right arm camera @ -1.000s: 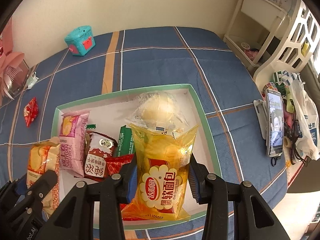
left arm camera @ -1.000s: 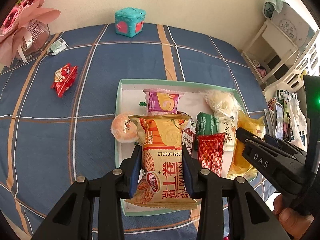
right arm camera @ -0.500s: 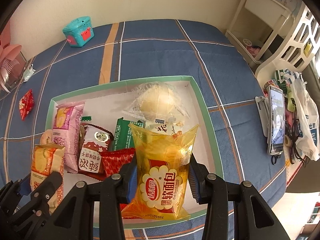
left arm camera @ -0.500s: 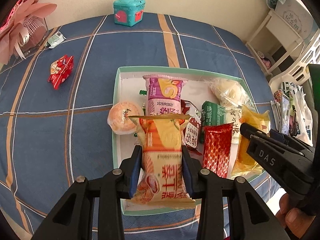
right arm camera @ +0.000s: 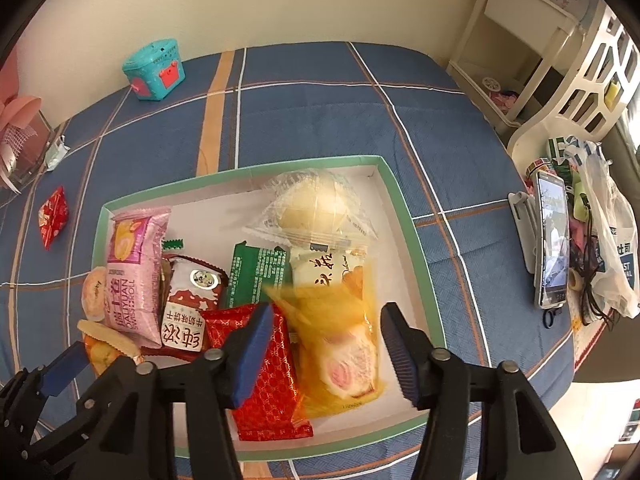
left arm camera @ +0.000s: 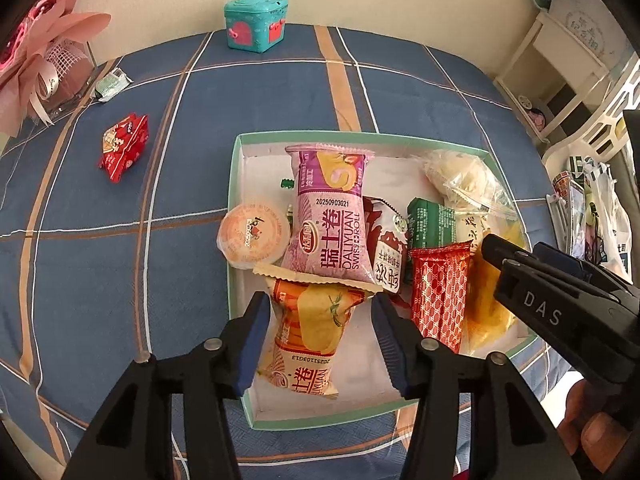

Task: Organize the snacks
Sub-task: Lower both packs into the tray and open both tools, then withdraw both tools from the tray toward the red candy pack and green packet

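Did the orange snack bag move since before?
Yes. The orange snack bag has dropped out of the left gripper, whose jaws have just been opening, and now lies lower in the tray, its top tucked under the purple Swiss roll bag.

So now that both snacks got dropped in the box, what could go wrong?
1. The round orange-lidded jelly cup sits on the green-rimmed white box's left edge and may tip out.
2. The red snack packet lies alone on the blue plaid cloth, easy to forget.
3. The left gripper, whose jaws have just been opening, straddles the orange Swiss roll packet; lifting carelessly might snag it.
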